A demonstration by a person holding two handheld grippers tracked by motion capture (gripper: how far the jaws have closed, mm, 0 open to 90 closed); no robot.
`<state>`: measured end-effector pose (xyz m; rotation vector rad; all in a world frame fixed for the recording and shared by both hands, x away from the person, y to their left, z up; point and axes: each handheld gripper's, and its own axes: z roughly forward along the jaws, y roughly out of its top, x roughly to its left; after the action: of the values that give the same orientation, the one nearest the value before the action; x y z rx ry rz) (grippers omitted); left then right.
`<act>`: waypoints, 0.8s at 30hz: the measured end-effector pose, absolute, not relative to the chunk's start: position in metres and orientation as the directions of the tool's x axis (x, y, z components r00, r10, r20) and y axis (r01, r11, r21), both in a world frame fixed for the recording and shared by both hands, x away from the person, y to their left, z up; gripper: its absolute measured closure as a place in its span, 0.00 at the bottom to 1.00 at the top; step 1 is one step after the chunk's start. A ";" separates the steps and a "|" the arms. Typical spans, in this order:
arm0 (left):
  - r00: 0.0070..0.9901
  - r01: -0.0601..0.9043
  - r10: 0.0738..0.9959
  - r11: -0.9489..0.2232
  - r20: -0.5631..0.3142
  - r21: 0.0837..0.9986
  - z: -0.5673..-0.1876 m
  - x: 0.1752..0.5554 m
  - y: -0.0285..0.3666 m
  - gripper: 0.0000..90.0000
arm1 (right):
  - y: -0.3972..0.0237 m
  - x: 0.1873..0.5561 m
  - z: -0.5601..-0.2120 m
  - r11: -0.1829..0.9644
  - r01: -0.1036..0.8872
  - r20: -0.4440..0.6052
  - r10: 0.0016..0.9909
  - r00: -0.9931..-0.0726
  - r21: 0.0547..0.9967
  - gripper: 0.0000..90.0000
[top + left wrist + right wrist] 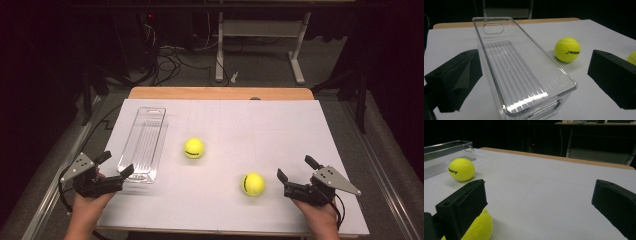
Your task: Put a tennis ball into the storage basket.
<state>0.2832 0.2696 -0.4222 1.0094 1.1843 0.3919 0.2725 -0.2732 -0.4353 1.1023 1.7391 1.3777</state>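
A clear plastic tray (142, 145) lies lengthwise at the left of the white board (270, 125), with nothing inside it. My left gripper (118, 163) is open at the tray's near end, and in the left gripper view the tray (524, 75) reaches in between the spread jaws. One yellow tennis ball (194, 148) rests just right of the tray. A second tennis ball (253, 184) sits nearer the front, just left of my open right gripper (295, 167). In the right gripper view that nearer ball (480, 227) peeks out behind the left jaw, and the farther ball (461, 169) lies beside the tray (446, 152).
A wooden tabletop strip (220, 93) shows past the board's far edge. Beyond it stand a white desk frame (260, 35) and loose cables (170, 60) on the floor. Metal rails (385, 170) run along both sides of the table.
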 end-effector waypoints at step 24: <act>0.334 0.318 0.771 0.450 -0.543 0.835 -0.438 0.280 0.271 0.01 | -0.272 0.275 -0.437 0.098 0.223 0.010 0.899 -0.438 0.970 0.00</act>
<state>0.2796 0.2715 -0.4377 1.1243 1.2496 0.3954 0.2746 -0.2721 -0.4370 1.1040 1.7505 1.3741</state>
